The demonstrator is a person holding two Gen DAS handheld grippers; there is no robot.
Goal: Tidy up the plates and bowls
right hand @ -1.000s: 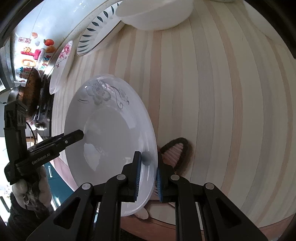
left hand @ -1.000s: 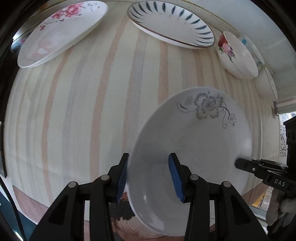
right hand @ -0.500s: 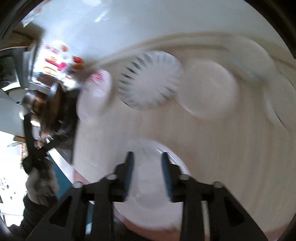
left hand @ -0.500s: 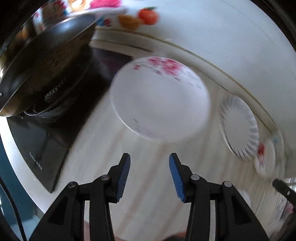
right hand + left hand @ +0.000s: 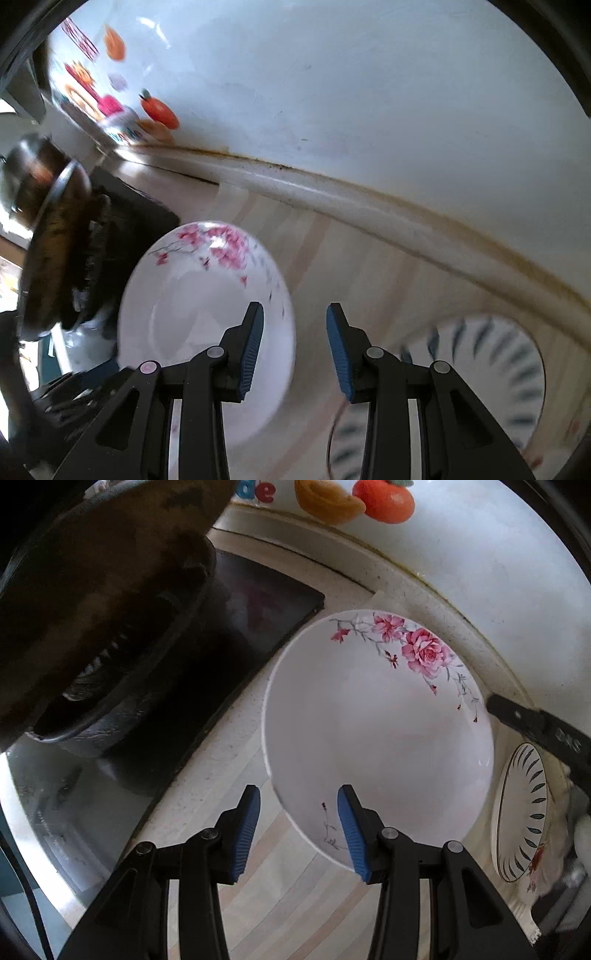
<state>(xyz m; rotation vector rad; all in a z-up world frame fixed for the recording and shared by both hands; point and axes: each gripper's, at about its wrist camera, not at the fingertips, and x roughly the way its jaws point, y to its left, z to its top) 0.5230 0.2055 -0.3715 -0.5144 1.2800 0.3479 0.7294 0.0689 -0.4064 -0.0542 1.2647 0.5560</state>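
Note:
A white plate with pink roses lies on the striped counter beside the black stove. My left gripper is open and empty, its jaws standing either side of the plate's near-left rim. The same plate shows in the right wrist view. My right gripper is open and empty, with the plate's right rim between its jaws. Its black finger also shows at the plate's far right edge in the left wrist view. A white plate with dark blue dashes lies to the right, and shows again in the right wrist view.
A dark wok sits on the black stove top left of the rose plate. A white wall with fruit stickers runs along the back of the counter. A striped mat covers the counter.
Both grippers let go of the grey-flower bowl and swung left to the rose plate by the stove. The right gripper opened. Both now stand close at the rose plate's rim.

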